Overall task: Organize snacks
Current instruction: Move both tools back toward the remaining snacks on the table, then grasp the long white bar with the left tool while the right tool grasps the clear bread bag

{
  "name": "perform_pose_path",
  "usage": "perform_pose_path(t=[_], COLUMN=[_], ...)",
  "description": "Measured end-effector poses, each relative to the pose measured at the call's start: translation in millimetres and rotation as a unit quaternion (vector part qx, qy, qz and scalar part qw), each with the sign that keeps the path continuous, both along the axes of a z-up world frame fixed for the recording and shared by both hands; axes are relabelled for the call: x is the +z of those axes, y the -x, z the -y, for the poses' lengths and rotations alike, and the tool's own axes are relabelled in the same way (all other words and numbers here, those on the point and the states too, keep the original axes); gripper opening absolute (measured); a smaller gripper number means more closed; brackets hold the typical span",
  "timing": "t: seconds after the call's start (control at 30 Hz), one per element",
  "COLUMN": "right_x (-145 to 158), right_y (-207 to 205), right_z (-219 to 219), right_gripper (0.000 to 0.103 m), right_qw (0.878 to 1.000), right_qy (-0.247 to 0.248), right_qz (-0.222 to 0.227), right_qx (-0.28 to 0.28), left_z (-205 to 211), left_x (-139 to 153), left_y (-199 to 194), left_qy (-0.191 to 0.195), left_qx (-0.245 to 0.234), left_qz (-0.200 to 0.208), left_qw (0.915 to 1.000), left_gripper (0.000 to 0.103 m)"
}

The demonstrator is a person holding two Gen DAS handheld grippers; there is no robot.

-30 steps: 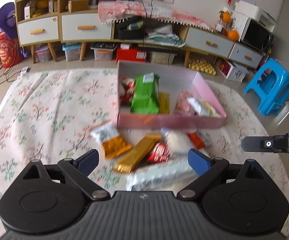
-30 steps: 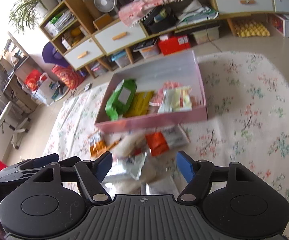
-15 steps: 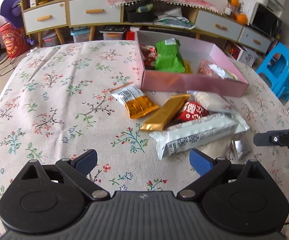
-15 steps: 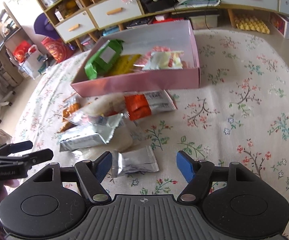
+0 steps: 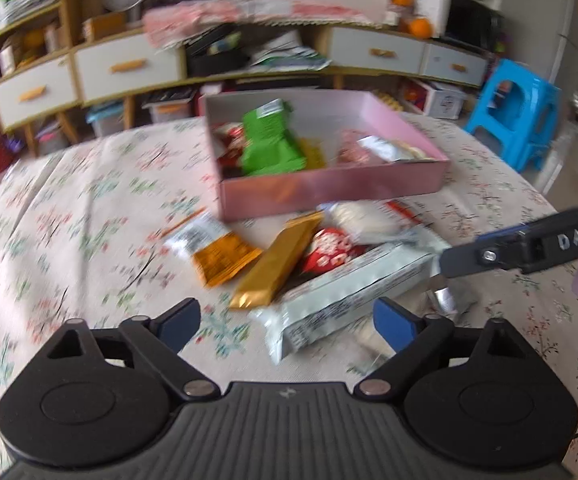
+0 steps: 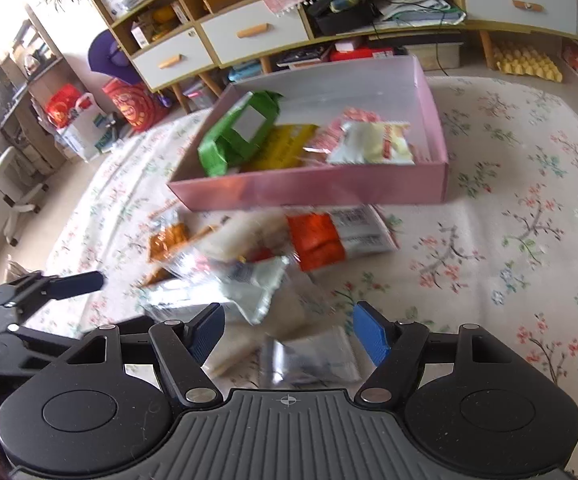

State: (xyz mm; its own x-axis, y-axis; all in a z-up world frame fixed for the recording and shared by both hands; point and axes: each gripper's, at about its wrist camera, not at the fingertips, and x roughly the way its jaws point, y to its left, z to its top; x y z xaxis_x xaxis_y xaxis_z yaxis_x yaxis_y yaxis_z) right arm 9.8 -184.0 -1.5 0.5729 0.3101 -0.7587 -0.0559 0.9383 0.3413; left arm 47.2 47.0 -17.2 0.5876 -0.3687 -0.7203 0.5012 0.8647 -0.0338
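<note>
On the floral tablecloth (image 5: 69, 220), left view: the left gripper (image 5: 287, 320) spread wide, empty; a shallow pink cardboard box (image 5: 329, 190) holds a green packet (image 5: 271, 144); loose snacks lie just before it.

Right view: the right gripper (image 6: 289, 332) gapes over a small silver sachet (image 6: 309, 360); a white pouch (image 6: 373, 148) lies inside the box.

Cluttered sideboard (image 5: 225, 64), blue stool (image 5: 517, 112)

Pink box (image 5: 329, 192), green packet (image 5: 271, 144), gold bar (image 5: 277, 266), floral cream tablecloth (image 5: 69, 232), blue-tipped black tongs (image 5: 287, 320).
</note>
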Motion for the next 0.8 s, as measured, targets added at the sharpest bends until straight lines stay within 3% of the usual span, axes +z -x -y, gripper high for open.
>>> perform_pose_path(t=[0.27,0.47,0.6,0.7,0.8], right_x=[16.7,4.0,-6.9,-7.9,-6.2], right_y=[-22.9,-51.6,-58.3,-54.7,-51.5], right_z=[-8.1,-14.7,-21.7,-23.3,-15.5], right_gripper=[0.072,0.071,0.057,0.036,0.031], right_qw=[0.999,0.997,0.997,0.999,0.999], right_qy=[-0.034,-0.075,-0.072,-0.043,-0.046], right_qz=[0.013,0.007,-0.007,0.0,-0.006], right_qx=[0.004,-0.007,-0.001,0.009,0.008], left_z=[21.8,30.2,34.2,32.7,29.8], left_x=[2.0,-9.7,-16.1,-14.7,-11.8], left_y=[-3.3,-10.8,-12.5,-12.8,-8.9], left_qy=[0.003,-0.007,-0.028,-0.028,-0.03], left_qx=[-0.094,-0.115,-0.117,-0.116,-0.122], left_qz=[0.006,-0.004,-0.004,-0.013,-0.023], left_qw=[0.9956,0.9934,0.9928,0.9927,0.9919], left_gripper=[0.076,0.064,0.061,0.06,0.053])
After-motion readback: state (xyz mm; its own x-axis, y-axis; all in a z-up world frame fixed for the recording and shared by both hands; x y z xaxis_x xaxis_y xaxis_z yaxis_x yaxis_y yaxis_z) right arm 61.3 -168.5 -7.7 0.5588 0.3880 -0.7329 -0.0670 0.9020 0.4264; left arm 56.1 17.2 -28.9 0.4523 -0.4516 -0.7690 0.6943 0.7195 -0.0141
